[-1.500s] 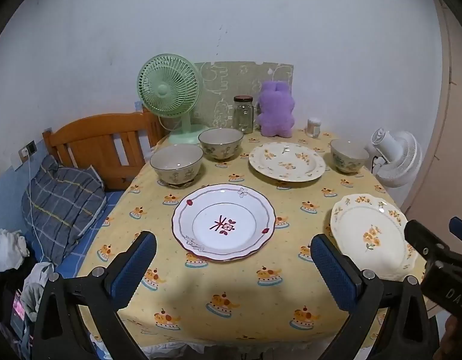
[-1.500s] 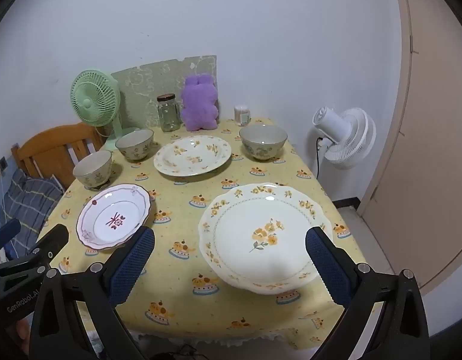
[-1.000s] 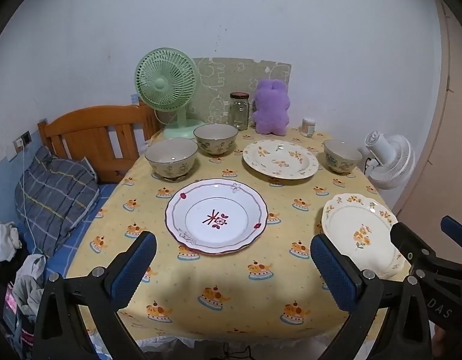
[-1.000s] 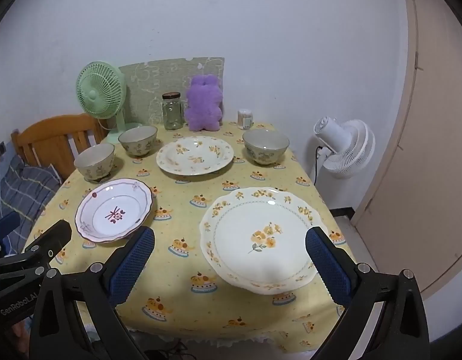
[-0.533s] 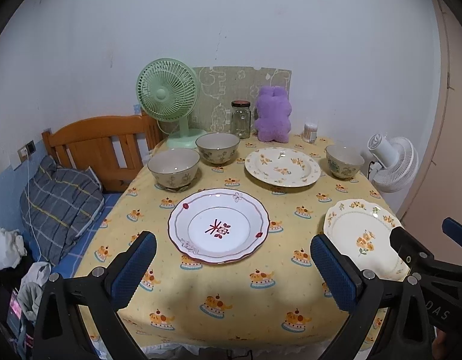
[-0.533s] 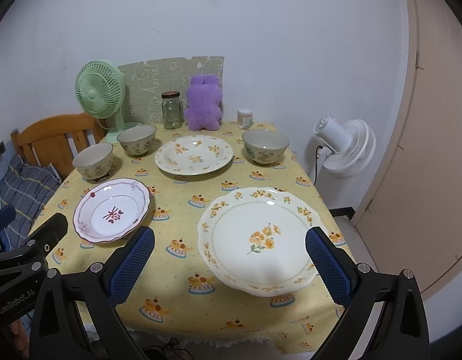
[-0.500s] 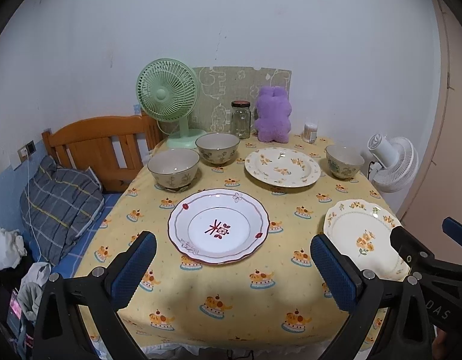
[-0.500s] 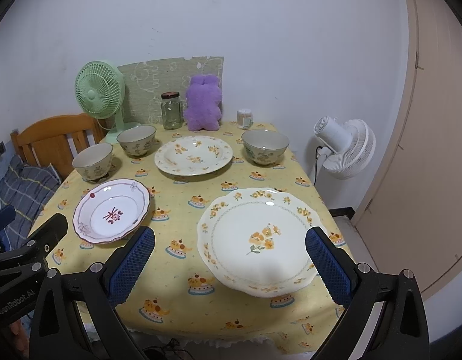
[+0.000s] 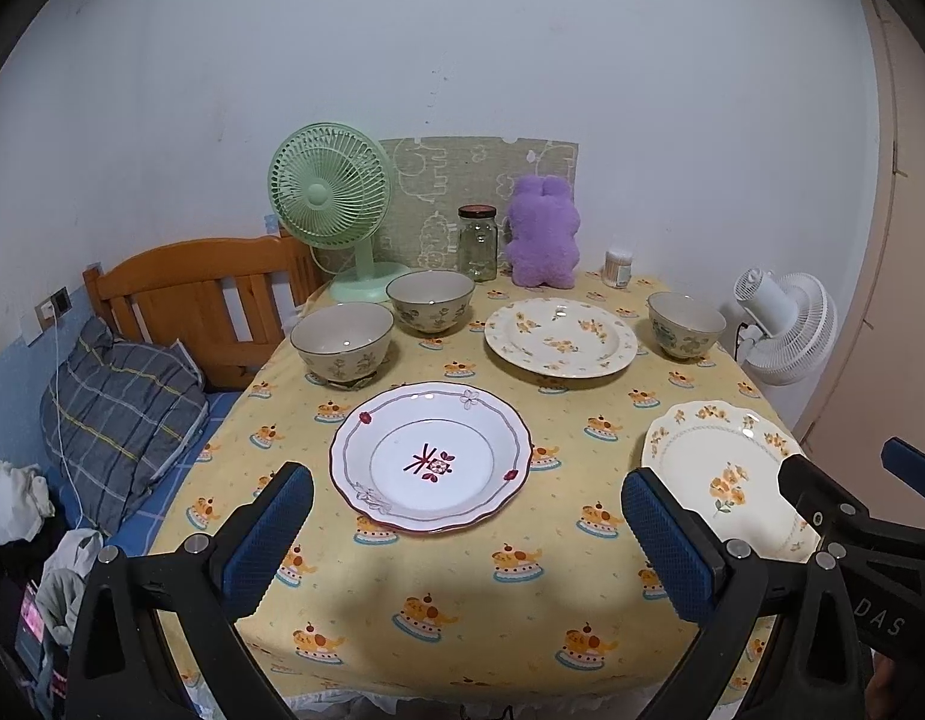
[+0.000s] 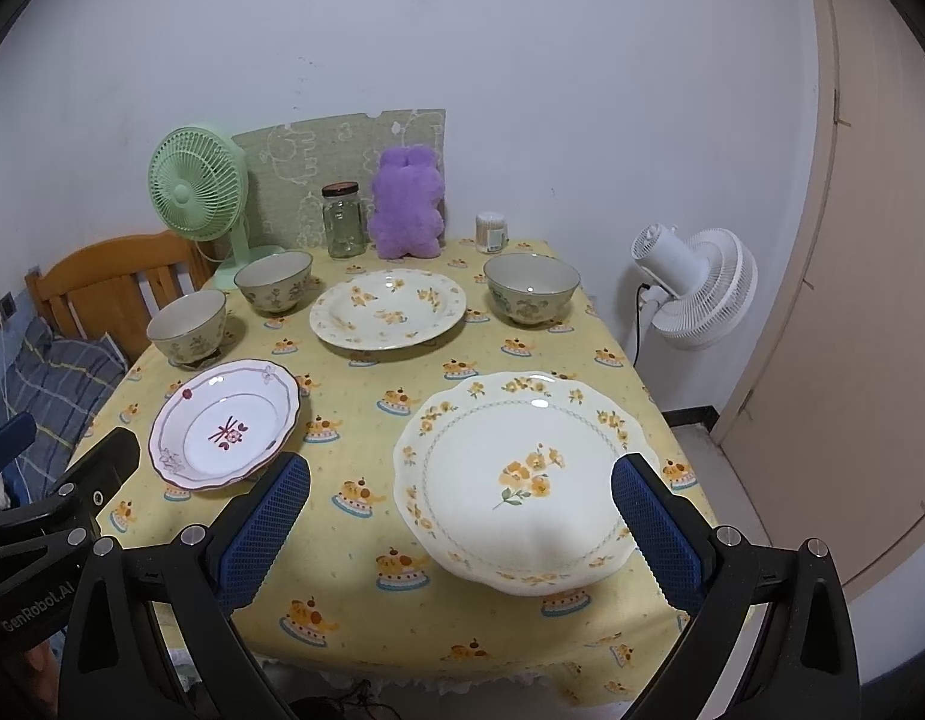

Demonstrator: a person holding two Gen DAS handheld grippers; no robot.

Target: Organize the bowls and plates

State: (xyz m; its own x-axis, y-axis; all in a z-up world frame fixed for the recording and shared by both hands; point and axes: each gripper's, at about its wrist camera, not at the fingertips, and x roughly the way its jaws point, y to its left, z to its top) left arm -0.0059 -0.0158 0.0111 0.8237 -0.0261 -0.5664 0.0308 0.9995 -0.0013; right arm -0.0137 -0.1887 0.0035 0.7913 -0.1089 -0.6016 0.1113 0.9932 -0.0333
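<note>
Table (image 9: pixel 462 630) with yellow cloth, seen from its near edge. Left gripper (image 9: pixel 462 540), jaws spread wide and empty, frames the red-rimmed plate (image 9: pixel 429 456) at centre frame; right gripper (image 10: pixel 459 531), equally wide and empty, frames the large floral plate (image 10: pixel 510 480) at lower centre. A smaller floral plate (image 9: pixel 559 336) lies mid-table, with 2 bowls (image 9: pixel 342 342) (image 9: pixel 431 300) to its left and 1 bowl (image 9: pixel 685 324) to its right. Green fan (image 9: pixel 330 204), jar (image 9: pixel 478 243) and purple plush (image 9: pixel 541 240) line the wall.

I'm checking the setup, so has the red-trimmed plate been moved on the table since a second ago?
No. The red-trimmed plate sits in the same spot beside the nearest bowl; only the camera shifted.
</note>
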